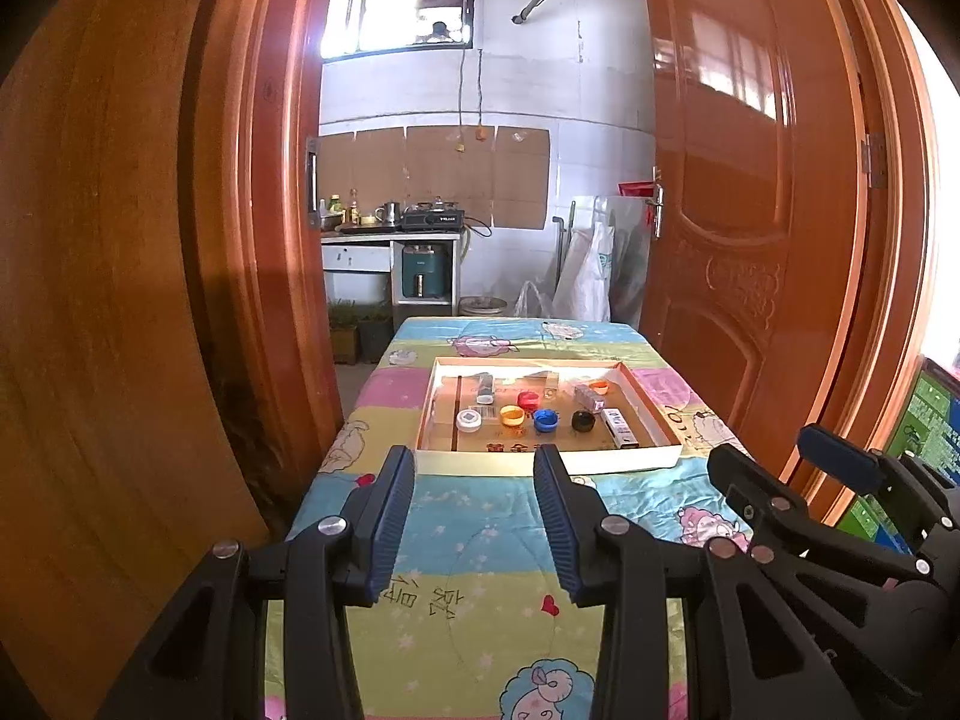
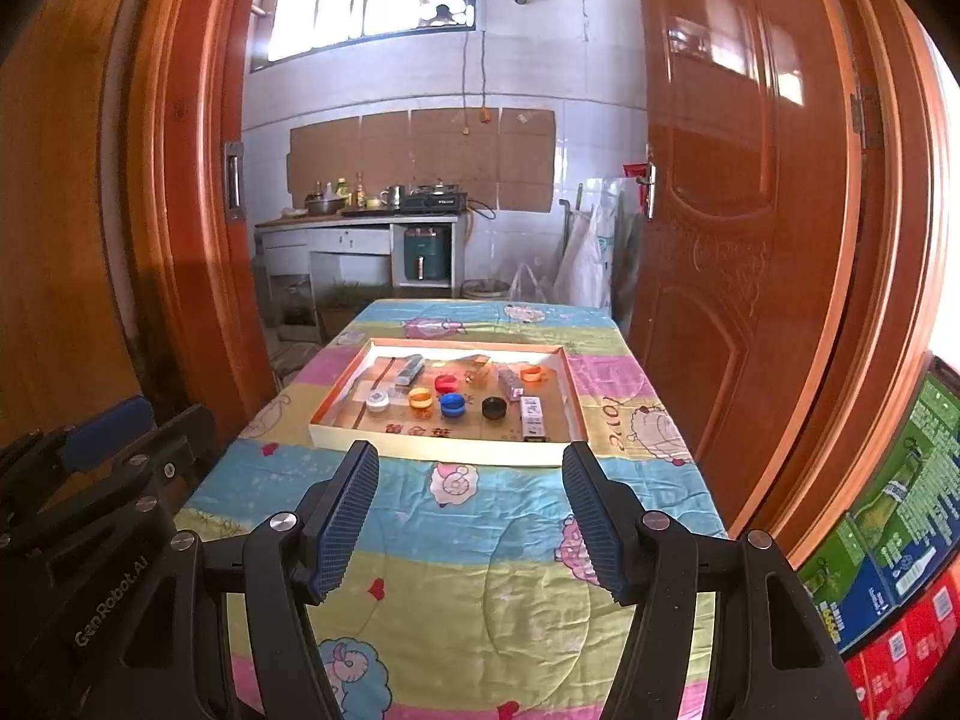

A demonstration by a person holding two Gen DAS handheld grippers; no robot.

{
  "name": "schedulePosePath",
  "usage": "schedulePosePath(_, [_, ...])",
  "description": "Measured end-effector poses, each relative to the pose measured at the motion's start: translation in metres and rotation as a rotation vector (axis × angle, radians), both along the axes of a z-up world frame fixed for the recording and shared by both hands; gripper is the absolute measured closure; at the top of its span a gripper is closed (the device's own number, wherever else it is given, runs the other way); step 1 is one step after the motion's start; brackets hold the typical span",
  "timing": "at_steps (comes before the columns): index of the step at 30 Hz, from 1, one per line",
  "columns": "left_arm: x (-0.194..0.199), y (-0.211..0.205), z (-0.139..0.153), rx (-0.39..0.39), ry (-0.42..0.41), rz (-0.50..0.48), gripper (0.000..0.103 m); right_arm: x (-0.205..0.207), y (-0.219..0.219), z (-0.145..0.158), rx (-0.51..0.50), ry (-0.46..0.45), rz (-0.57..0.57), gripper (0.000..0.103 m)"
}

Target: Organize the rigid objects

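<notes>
Both grippers hang over the near end of the quilt-covered table point(image 2: 456, 552), well short of the shallow cardboard tray point(image 2: 420, 451) that lies at twelve o'clock from each. The left gripper point(image 1: 474, 516) stands part open with nothing between its pads; the right gripper point(image 2: 471, 519) stands wider, also empty.

Inside the tray, reading left to right in the right wrist view: a white cap point(image 2: 377, 401) at the left end of the near row, an orange cap point(image 2: 420, 398), a blue cap point(image 2: 452, 404), a black cap point(image 2: 495, 408), then a small white box point(image 2: 533, 417) whose long axis runs toward and away from the grippers. Behind them lie a grey box point(image 2: 410, 369), a red cap point(image 2: 445, 383) and another orange cap point(image 2: 531, 373).

The white cap sits at about eleven o'clock from the right gripper and nearer the left one; the white box sits at about one o'clock, likelier the right gripper's reach. The caps are small, round and rigid, so a pinch across the rim should hold, though their close spacing risks nudging a neighbour.
</notes>
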State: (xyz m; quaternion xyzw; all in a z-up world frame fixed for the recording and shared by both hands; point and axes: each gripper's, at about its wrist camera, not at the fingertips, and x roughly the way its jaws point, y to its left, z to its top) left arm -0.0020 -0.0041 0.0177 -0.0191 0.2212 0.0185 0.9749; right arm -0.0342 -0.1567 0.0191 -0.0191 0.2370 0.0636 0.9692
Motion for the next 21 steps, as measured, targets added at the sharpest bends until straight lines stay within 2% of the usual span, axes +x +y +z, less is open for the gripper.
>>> schedulePosePath(21, [-0.004, 0.0013, -0.0005, 0.005, 0.003, 0.002, 0.062, -0.0049, -0.003, -0.0026, 0.013, -0.002, -0.006, 0.037])
